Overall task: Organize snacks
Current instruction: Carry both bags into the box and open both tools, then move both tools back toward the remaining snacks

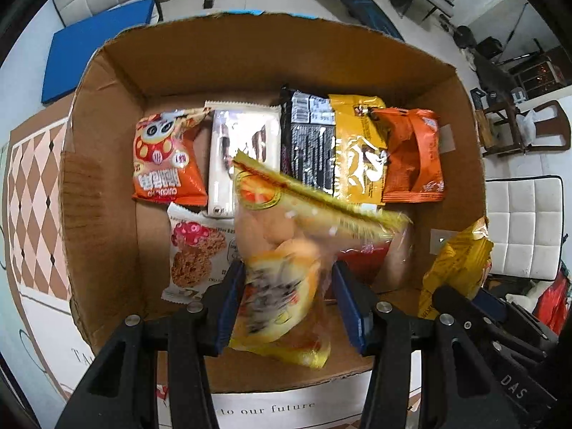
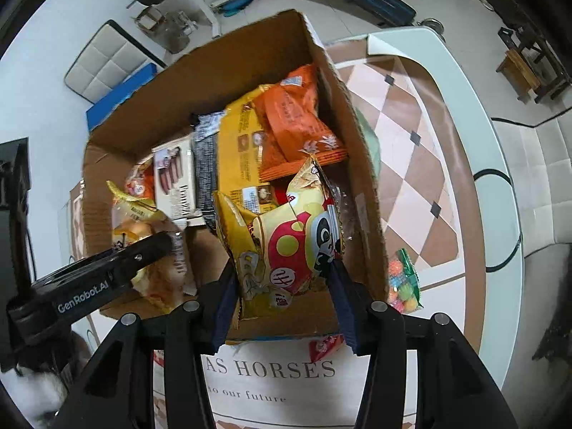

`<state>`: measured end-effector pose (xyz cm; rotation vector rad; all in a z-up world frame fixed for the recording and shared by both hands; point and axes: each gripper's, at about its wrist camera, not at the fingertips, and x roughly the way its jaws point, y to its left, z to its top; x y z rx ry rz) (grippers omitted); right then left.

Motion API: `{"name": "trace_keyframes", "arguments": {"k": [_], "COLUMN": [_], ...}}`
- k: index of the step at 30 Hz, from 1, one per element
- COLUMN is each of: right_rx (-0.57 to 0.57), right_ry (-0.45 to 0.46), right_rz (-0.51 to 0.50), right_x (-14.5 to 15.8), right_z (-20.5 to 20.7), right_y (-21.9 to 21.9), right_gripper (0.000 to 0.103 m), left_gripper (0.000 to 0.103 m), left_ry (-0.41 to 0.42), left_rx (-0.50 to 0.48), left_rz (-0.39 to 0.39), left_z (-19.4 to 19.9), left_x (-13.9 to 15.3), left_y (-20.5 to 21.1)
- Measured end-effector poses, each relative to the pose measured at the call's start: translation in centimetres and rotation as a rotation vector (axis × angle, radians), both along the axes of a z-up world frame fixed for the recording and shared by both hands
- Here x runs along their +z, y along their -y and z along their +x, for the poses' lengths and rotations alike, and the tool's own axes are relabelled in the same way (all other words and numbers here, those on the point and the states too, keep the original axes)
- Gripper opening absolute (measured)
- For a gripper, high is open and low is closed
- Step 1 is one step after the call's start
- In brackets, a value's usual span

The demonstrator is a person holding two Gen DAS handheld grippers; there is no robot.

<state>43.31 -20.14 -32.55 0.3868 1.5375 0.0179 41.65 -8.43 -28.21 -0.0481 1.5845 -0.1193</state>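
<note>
One cardboard box (image 1: 107, 164), nine snack packets, two of them held by grippers.

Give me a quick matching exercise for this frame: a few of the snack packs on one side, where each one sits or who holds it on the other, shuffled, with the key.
Things:
1. clear bread bag
2. yellow mushroom pack
3. candy bag
4. orange pack

Places:
A. on the table outside the box, to its right
B. lying in the box by its far right wall
C. between the left tongs, over the box
D. between the right tongs, over the box

Pairs: 1-C, 2-D, 3-A, 4-B
</note>
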Motion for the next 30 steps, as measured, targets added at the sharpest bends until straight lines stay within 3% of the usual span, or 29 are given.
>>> {"name": "trace_keyframes", "arguments": {"k": [1, 2, 3, 5, 18, 25, 30], "right_rx": [-0.006, -0.007, -0.006, 0.004, 0.056, 0.095, 0.153], "right_ry": [-0.021, -0.025, -0.025, -0.021, -0.009, 0.057, 0.146], "right_rz": [-0.005, -0.007, -0.014, -0.028, -0.084, -0.138, -0.235], "right_x": [-0.3, -0.3, -0.3, 0.0, 1.3, 3.8, 6.4], "right_z": [0.0, 0.1, 0.1, 0.1, -0.1, -0.7, -1.8], "right_y": [0.1, 0.2, 0.2, 0.0, -0.8, -1.4, -2.4], "right_gripper": [0.064, 0.069, 0.082, 0.086, 0.091, 0.093, 0.097], "left_gripper": [0.055, 0.069, 0.083, 0.091, 0.092, 0.092, 0.092], "left_ry": [-0.014, -0.016, -0.008, 0.015, 0.083, 0.151, 0.247], "left_rx": [0.005, 0.000, -0.004, -0.011, -0.009, 0.012, 0.032], "left_rz": [-0.005, -0.002, 0.011, 0.017, 0.030, 0.027, 0.060], "left_z": [0.0, 0.0, 0.1, 0.0, -0.5, -2.2, -4.6], "left_x": [-0.1, -0.1, 0.1, 0.6, 3.5, 5.9, 8.3], "left_y": [-0.1, 0.0, 0.0, 0.1, -0.5, -0.9, -1.6]}}
